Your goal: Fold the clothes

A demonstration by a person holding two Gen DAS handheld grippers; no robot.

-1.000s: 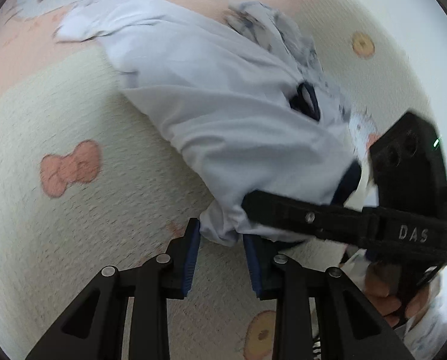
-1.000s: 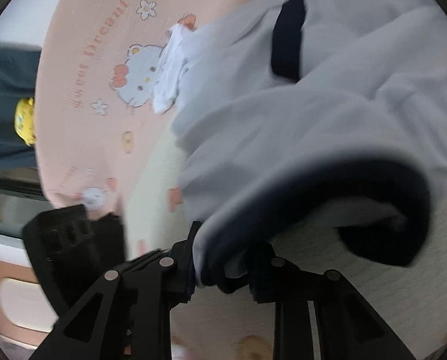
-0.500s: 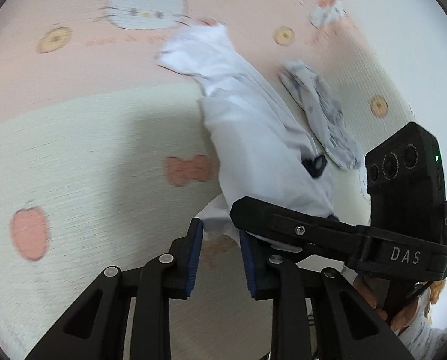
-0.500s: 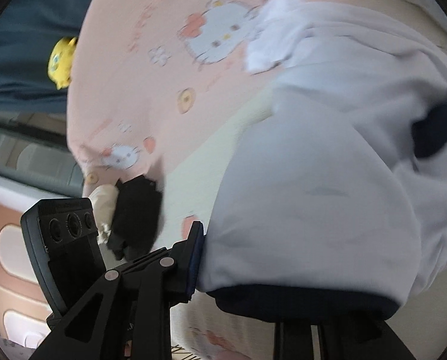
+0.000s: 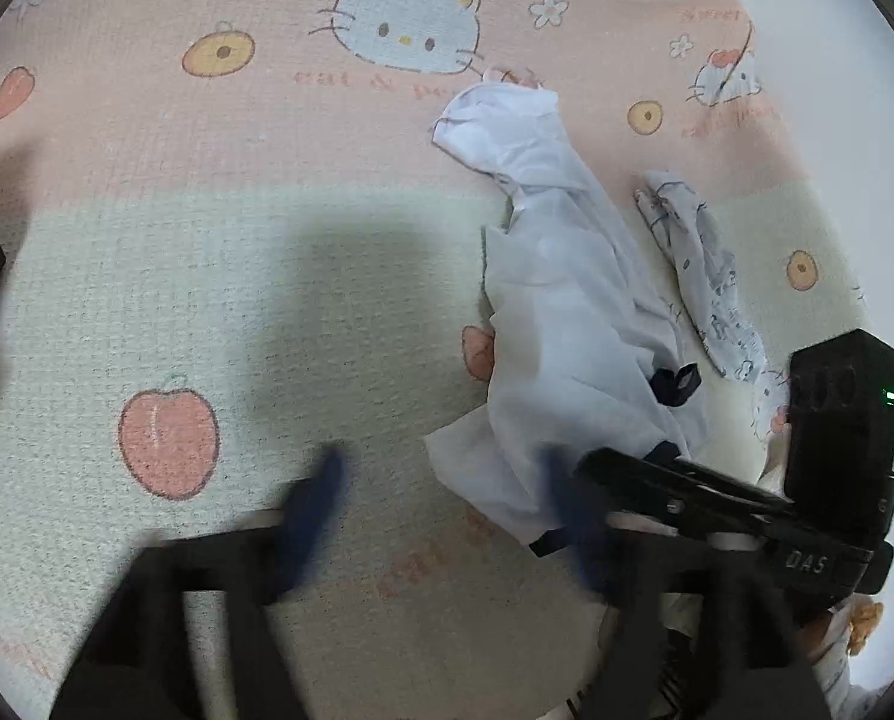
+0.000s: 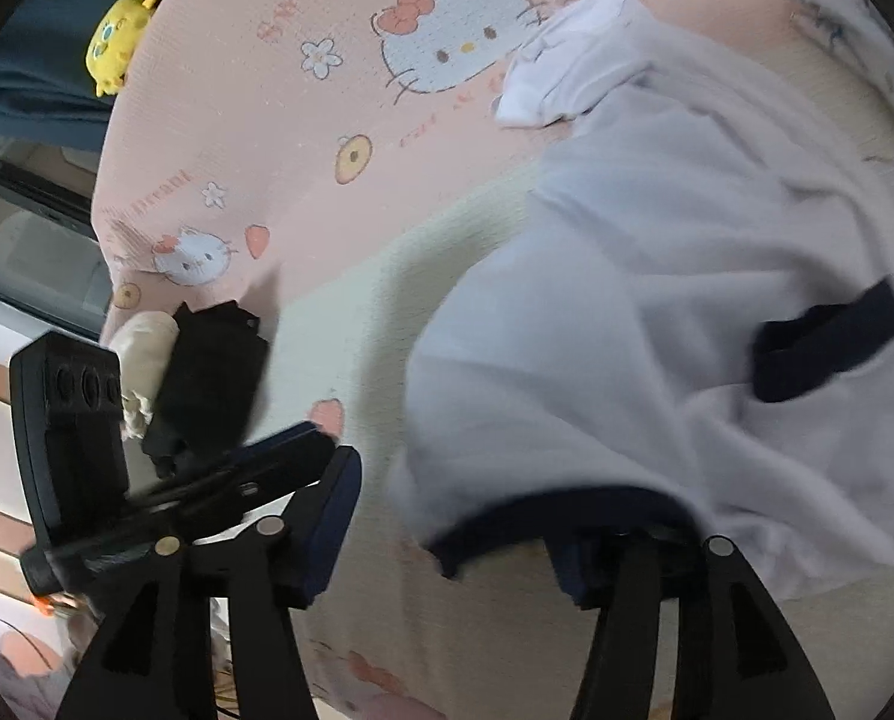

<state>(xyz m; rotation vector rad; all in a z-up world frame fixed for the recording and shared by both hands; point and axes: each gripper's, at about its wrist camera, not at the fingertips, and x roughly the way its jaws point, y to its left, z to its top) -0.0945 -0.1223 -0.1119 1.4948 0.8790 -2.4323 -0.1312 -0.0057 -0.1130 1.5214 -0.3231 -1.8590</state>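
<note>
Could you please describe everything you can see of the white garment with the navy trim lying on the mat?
The white garment looks like thin, soft cotton, with navy trim on its openings and a dark band along its near edge. It lies crumpled and unfolded on the cartoon-print mat, stretched from the pink zone into the cream zone. Both grippers have just been opening; neither grips it now, though its near edge lies at the right gripper.

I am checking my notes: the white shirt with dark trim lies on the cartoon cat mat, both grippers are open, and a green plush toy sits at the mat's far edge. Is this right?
One detail is wrong: the plush toy is yellow, not green, as the right wrist view shows. The white shirt does lie on the mat, and the left gripper and right gripper, jaws just opened, stand open.
</note>
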